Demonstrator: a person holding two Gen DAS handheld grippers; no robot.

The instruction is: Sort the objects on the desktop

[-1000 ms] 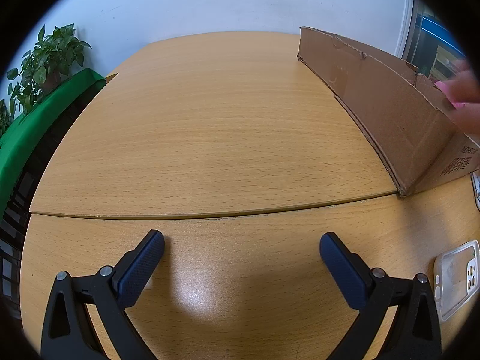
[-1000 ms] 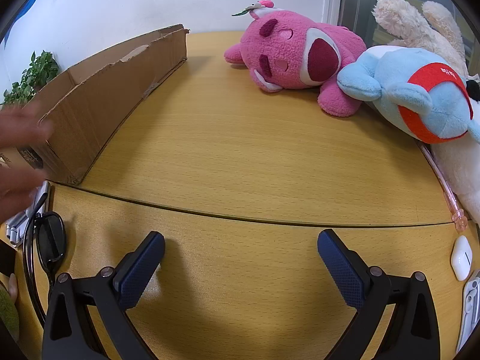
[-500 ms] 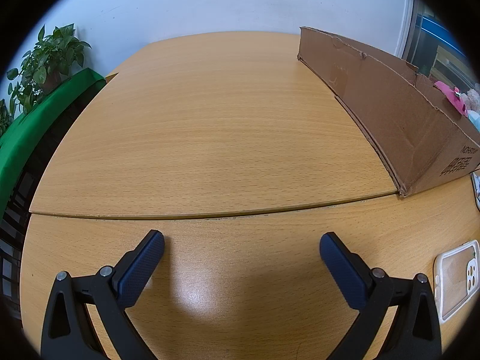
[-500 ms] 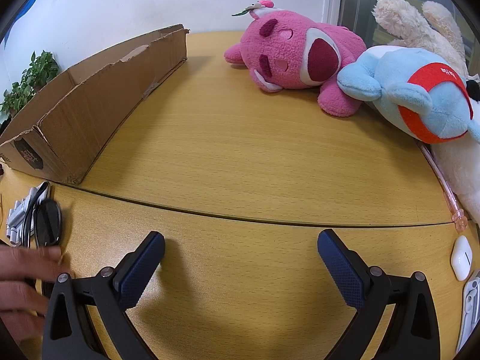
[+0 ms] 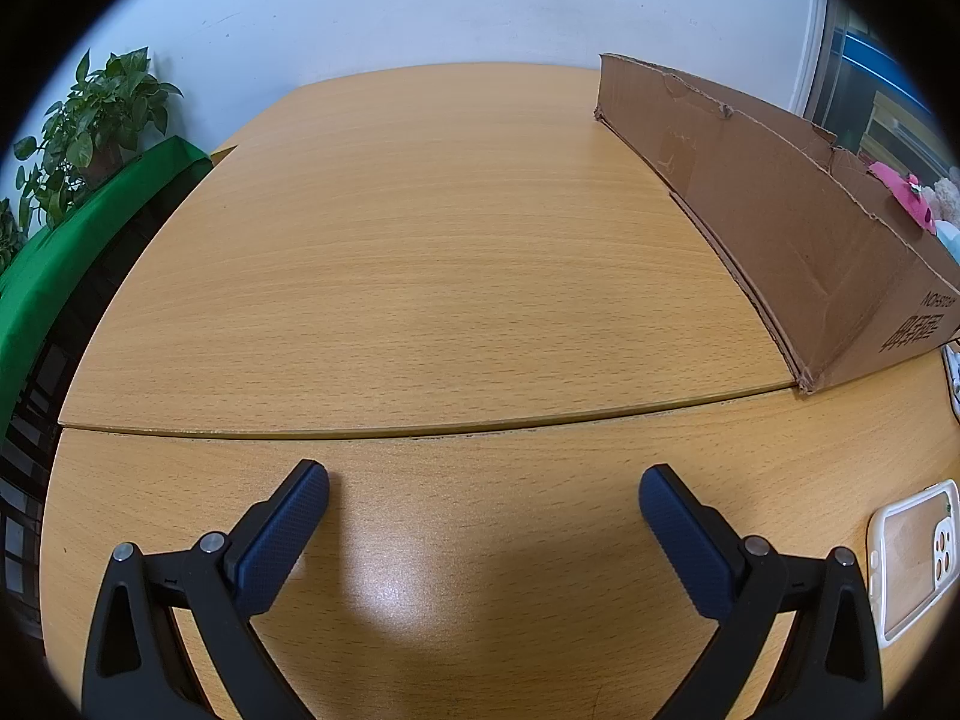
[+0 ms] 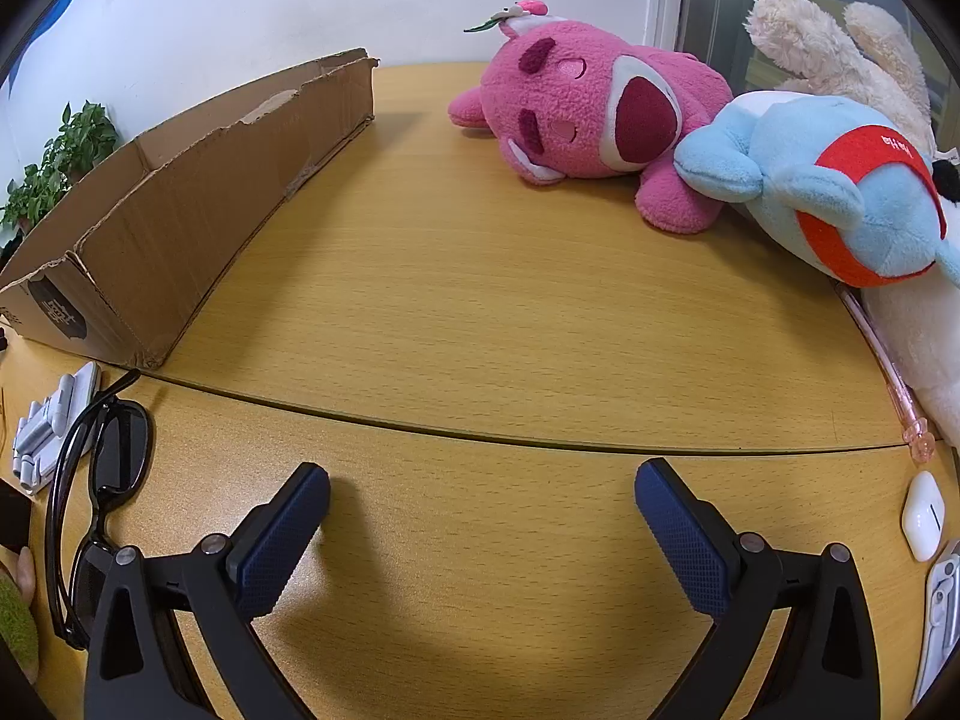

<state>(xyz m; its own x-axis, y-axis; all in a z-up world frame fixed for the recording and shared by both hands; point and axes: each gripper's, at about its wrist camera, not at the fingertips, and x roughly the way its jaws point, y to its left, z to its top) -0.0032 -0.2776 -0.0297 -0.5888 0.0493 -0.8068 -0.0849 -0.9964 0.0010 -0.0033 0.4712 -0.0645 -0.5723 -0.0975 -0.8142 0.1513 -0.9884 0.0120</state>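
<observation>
A shallow cardboard box [image 5: 774, 222] lies on the wooden desk, right of my left gripper [image 5: 483, 495], which is open and empty over bare wood. The box also shows in the right wrist view [image 6: 198, 210], at the left. My right gripper [image 6: 482, 489] is open and empty above the desk. Black sunglasses [image 6: 102, 480] and a grey-white folded item [image 6: 51, 420] lie to its left. A white earbud case [image 6: 923, 516] and a pink pen [image 6: 888, 372] lie to its right. A phone in a clear case [image 5: 912, 558] lies right of the left gripper.
A pink plush [image 6: 588, 114], a blue plush [image 6: 840, 186] and a cream plush [image 6: 840, 48] lie at the back right. A metal item [image 6: 942, 606] sits at the right edge. A potted plant [image 5: 96, 120] and a green cloth [image 5: 72, 240] stand left of the desk.
A bare hand that reached by the box and then over the sunglasses has drawn back out of view; the sunglasses have shifted slightly. Both grippers have stayed still.
</observation>
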